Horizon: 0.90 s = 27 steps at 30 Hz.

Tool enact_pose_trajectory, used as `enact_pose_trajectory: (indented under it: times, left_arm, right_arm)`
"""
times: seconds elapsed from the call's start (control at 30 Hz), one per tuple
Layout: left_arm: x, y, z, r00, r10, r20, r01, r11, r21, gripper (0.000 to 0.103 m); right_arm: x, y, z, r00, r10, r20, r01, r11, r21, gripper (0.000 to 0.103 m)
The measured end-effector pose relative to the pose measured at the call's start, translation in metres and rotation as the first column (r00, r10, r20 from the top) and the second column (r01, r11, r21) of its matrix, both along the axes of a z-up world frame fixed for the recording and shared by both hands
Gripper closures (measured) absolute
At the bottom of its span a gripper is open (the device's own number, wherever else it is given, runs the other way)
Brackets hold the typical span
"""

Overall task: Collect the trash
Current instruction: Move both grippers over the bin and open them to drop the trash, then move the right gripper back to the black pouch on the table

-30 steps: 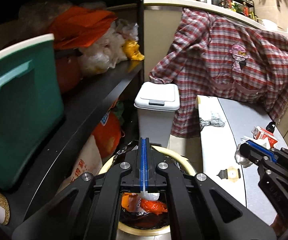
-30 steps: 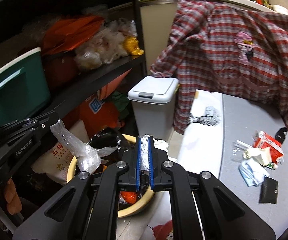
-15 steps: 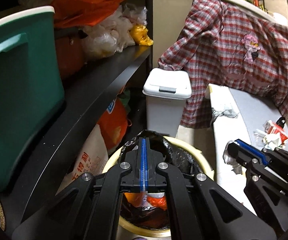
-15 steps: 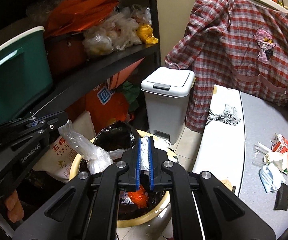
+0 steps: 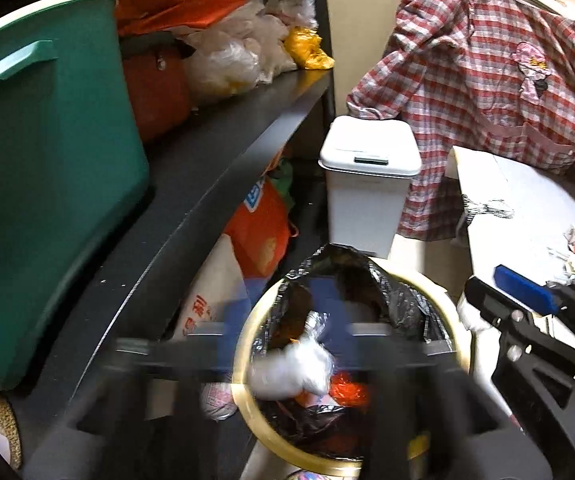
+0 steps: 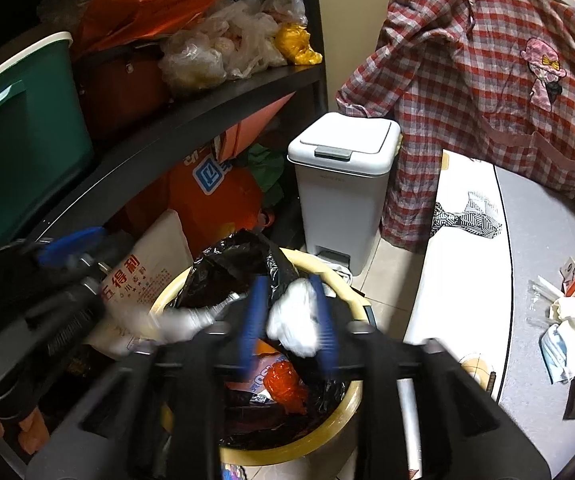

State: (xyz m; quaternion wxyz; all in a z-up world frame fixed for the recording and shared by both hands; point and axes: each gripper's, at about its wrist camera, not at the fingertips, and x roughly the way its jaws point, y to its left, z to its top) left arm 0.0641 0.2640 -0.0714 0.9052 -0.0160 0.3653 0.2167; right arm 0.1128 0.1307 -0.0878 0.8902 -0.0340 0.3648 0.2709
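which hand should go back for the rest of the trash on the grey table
Right, probably: the right tool hangs nearer the table scraps; the left tool sits on the shelf side of the bin.

Two wrist fisheyes, both angled down close over the yellow bin (image 5: pixel 243 364)

Left view sits above the yellow bin (image 6: pixel 327 428), nearer the dark shelf (image 5: pixel 215 184); right view looks from the bin's table side; both share the bin, the white pedal bin (image 5: pixel 367 184) behind it, and the plaid shirt (image 6: pixel 487 92) beyond.
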Motion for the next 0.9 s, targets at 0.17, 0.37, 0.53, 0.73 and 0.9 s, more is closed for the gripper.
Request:
enact_pose_trajectory:
  times: [0.17, 0.37, 0.53, 0.73, 0.9]
  left_arm:
    - [-0.003, 0.002, 0.005, 0.999, 0.043, 0.027, -0.045, 0.998, 0.046, 0.019]
    - [-0.003, -0.001, 0.008, 0.999, 0.039, 0.025, -0.04, 0.998, 0.053, 0.018]
    - [-0.006, -0.007, 0.012, 0.998, 0.015, 0.054, -0.017, 0.999, 0.03, 0.016]
    - [-0.009, -0.022, 0.018, 0.994, -0.021, 0.105, 0.017, 0.999, 0.034, 0.013]
    - [-0.007, -0.045, 0.024, 0.988, -0.066, 0.142, 0.058, 0.996, 0.063, 0.012]
  right_arm:
    - [0.001, -0.001, 0.0, 1.0, -0.022, 0.008, 0.022, 1.0, -0.002, 0.047]
    - [0.0, -0.007, 0.001, 0.999, -0.034, -0.005, 0.034, 0.999, 0.003, 0.042]
    - [-0.008, -0.019, 0.006, 0.999, -0.049, -0.001, 0.049, 0.999, 0.015, 0.037]
    - [-0.028, -0.06, 0.016, 0.996, -0.078, 0.041, 0.076, 0.996, 0.04, 0.03]
    - [-0.037, -0.112, 0.017, 0.982, -0.163, 0.093, 0.161, 0.987, 0.027, 0.027]
